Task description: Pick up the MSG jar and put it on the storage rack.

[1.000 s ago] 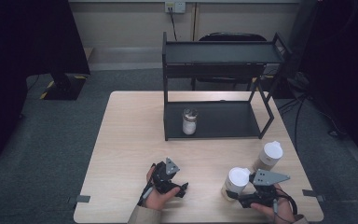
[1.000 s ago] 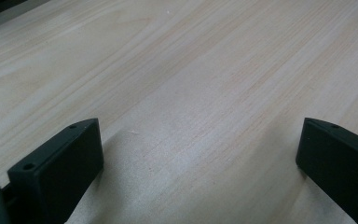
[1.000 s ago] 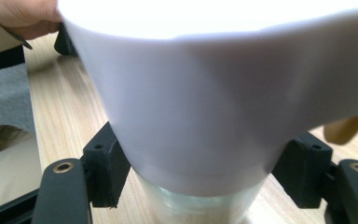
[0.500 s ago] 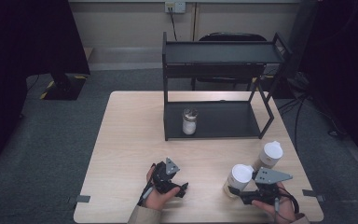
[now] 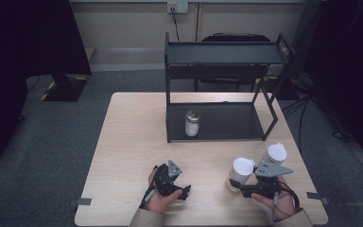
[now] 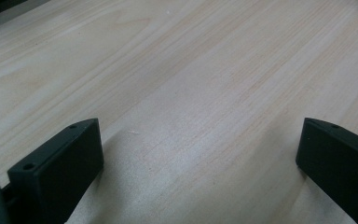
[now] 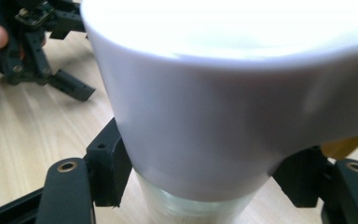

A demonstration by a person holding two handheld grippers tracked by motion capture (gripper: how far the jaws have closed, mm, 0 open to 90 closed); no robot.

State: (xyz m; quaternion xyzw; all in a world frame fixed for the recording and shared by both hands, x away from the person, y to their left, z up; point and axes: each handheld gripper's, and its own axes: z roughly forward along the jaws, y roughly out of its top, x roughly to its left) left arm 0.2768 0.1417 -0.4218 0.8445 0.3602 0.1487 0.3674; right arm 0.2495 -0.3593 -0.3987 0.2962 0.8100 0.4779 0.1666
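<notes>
The right tool point(image 5: 242, 183) sits at about five o'clock on the counter point(image 5: 123, 156), its jaws pinching a white-lidded jar point(image 5: 240, 174) that stands upright just ahead of the hand. In the right gripper view the black pads press on either side just under the jar's white lid point(image 7: 223, 107), where the clear glass point(image 7: 186, 210) begins, so the hold looks low on the lid and high on the glass. To do this step well, the person should judge the grip firm before lifting, keep the jar vertical, and raise it straight up so its base clears the counter without scraping. A second white-lidded jar point(image 5: 275, 154) stands just beyond, toward four o'clock, near enough that a sideways swing could knock it.

The left tool point(image 5: 185, 191) rests at about seven o'clock, its jaws spread wide over bare wood with nothing between them, as the left gripper view makes plain.

Farther off, at twelve o'clock, a black two-tier shelf point(image 5: 222, 53) holds a third jar point(image 5: 192, 123) on its lower deck.

The high view gives the layout: the spacing of the jars and the open room on the shelf. The right gripper view gives what that cannot: exactly where the pads meet the jar, plus the left tool point(image 7: 37, 51) beyond at ten o'clock.
</notes>
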